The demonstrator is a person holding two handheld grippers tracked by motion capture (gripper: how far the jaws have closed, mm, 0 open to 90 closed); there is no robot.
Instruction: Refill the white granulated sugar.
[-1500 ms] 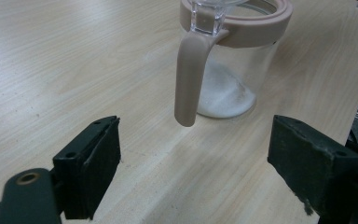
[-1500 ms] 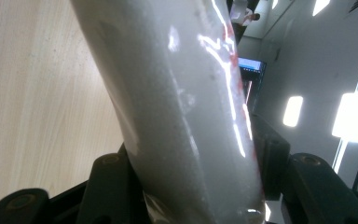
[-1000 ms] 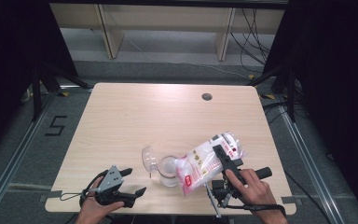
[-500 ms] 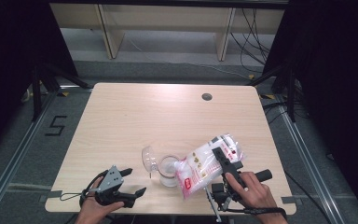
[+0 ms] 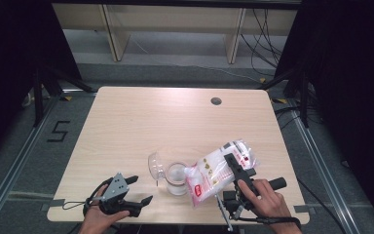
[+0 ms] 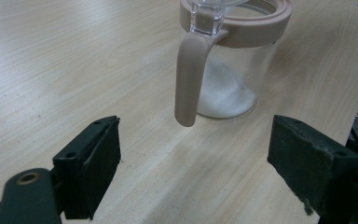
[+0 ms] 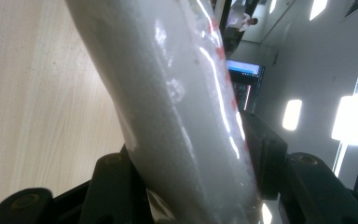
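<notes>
The right gripper (image 5: 237,168) clamps the bag (image 5: 213,170), tilted over the jar (image 5: 176,178) to pour; the left gripper (image 5: 137,190) waits wide open, jar ahead.

- A lab or recording studio, not a home: a single bare wooden table (image 5: 175,126) stands mid-frame on grey floor.
- Black curtains (image 5: 9,63) hang at the left and right edges of the frame, closing the spot in.
- Metal rails (image 5: 9,170) run along the floor on both sides of the table.
- A taped "5" (image 5: 58,131) marks the floor at centre left.
- Loose cables (image 5: 263,34) trail at upper right, near plain shelving (image 5: 175,19) along the top.
- In the right gripper view, a lit screen (image 7: 244,70) and ceiling lights (image 7: 354,116) show at the right, office-like.
</notes>
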